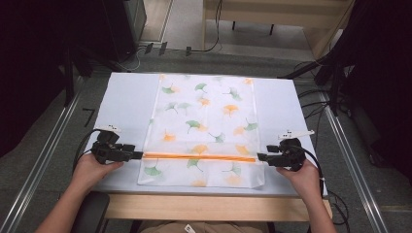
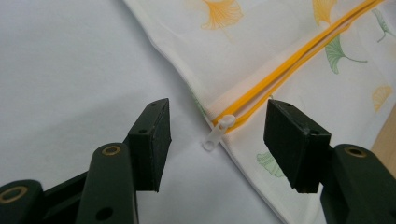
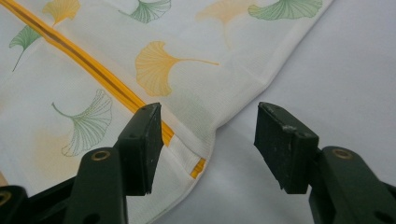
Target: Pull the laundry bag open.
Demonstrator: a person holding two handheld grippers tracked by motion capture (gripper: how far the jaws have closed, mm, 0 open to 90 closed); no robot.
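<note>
Two open grippers sit at the two ends of the zipper on a leaf-print bag.

The bag (image 1: 204, 131) lies flat in the middle of the white table (image 1: 126, 97). It is white with green and orange leaves on it. An orange zipper (image 1: 199, 156) runs across the bag near the edge closest to the person. The left gripper (image 1: 137, 155) is at the left end of the zipper. Its jaws are wide apart and hold nothing. In the left gripper view the small white zipper pull (image 2: 218, 131) lies on the table between the jaws, and they do not touch it. The right gripper (image 1: 261, 157) is at the right end. Its jaws are wide apart too. In the right gripper view the bag's corner (image 3: 198, 154) lies between them, and one jaw may just touch the cloth, but it is hard to tell.
</note>
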